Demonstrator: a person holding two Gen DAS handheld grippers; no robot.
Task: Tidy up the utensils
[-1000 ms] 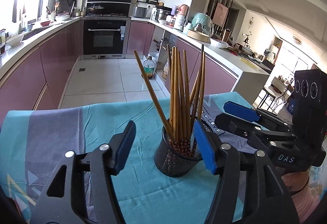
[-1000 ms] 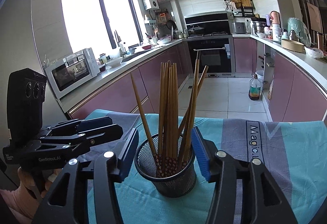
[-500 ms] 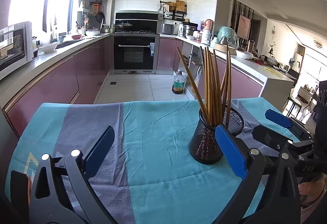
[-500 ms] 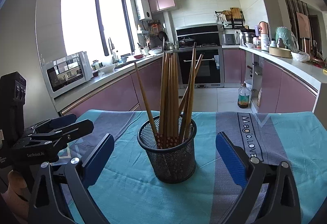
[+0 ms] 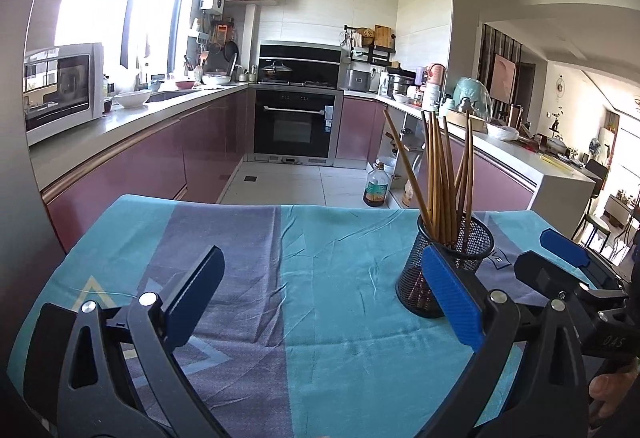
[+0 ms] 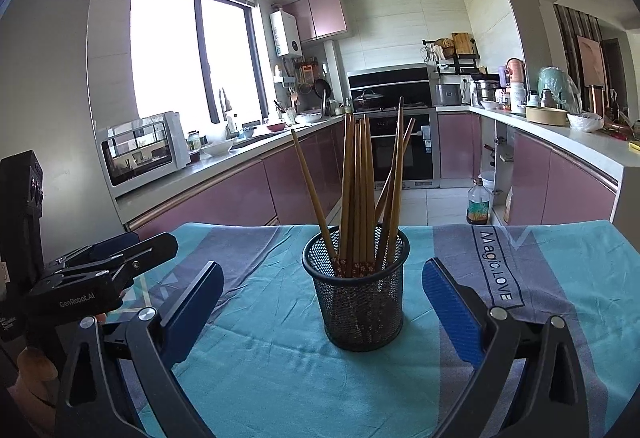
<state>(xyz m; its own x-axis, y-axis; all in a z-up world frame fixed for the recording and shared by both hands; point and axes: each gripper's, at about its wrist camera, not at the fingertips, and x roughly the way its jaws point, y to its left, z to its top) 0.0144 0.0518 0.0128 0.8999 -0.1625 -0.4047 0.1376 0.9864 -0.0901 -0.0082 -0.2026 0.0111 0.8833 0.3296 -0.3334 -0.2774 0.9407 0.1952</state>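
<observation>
Holding both grippers' fingers (image 6: 452, 312) spread, empty, short of light, tippy black wire-mesh cup (image 6: 358, 296) of stiff, slippery wooden chopsticks (image 6: 362, 194); gripping low on wall advised.

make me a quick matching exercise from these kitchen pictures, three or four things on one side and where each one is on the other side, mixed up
Things:
1. chopsticks
2. mesh holder
3. microwave
4. oil bottle

Places:
A. on the floor by the cabinets
B. on the striped tablecloth
C. standing in the mesh holder
D. on the counter under the window

Pairs: 1-C, 2-B, 3-D, 4-A
</observation>
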